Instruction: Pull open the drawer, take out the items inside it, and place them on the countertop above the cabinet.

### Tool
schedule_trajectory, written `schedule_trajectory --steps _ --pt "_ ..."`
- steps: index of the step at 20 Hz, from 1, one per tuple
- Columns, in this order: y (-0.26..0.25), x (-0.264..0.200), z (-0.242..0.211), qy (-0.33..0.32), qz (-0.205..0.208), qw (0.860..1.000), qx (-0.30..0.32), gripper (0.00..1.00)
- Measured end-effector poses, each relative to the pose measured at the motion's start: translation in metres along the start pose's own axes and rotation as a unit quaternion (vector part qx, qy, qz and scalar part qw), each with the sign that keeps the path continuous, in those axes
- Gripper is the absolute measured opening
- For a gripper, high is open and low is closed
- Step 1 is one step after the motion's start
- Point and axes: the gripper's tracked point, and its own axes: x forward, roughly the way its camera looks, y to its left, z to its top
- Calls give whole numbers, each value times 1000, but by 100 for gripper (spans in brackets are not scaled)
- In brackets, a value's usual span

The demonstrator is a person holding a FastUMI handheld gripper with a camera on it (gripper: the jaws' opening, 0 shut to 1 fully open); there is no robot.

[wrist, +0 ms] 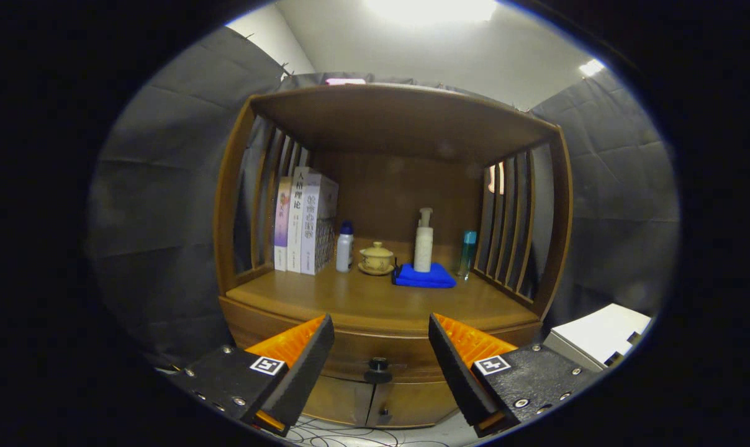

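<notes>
Countertop front seems free; bottles, books behind.

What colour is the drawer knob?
Black, seen in the gripper view: drawer knob sits between the open tool fingers.

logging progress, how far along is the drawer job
Nothing looks done: the drawer is shut. In hand: the hand-held gripper is open, its fingers either side of the drawer knob, not touching. Left: pull it open, lift items onto the countertop.

Gripper fingers spread wide, apart from the closed drawer; its dark knob sits between them, below the countertop.
</notes>
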Motion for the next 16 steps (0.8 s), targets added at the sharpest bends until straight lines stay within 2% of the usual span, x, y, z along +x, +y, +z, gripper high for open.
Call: schedule_trajectory --steps 4,10,13,16 --pt "4 25 -47 25 -8 1000 16 95" --pt "11 45 -121 70 3 997 32 94" --pt "9 53 -133 75 -1 997 28 92" --pt "6 59 -134 68 -8 997 26 83"
